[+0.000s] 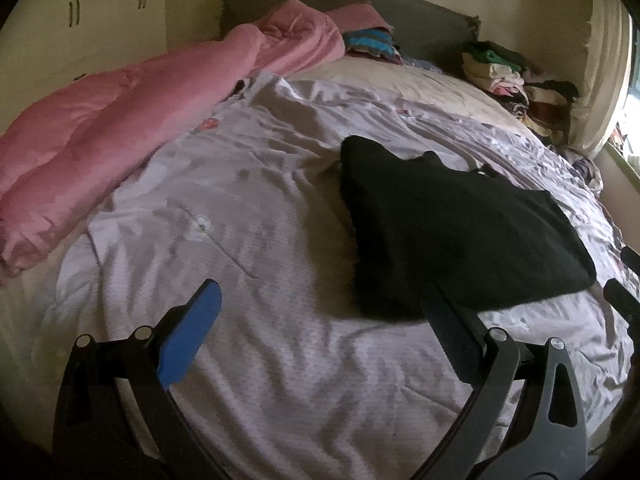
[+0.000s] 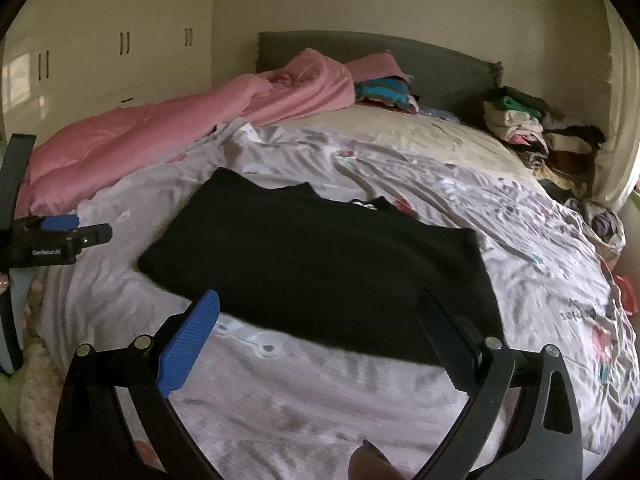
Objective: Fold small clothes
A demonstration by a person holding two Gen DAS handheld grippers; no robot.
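Note:
A black garment lies folded flat on the grey-lilac bed sheet; it also shows in the right wrist view. My left gripper is open and empty, above the sheet just left of the garment's near corner. My right gripper is open and empty, hovering over the garment's near edge. The left gripper also shows at the left edge of the right wrist view. The right gripper's tips show at the right edge of the left wrist view.
A pink duvet is bunched along the left of the bed. Stacks of folded clothes sit at the far right by the grey headboard. A striped pile lies near the pillows. A window is on the right.

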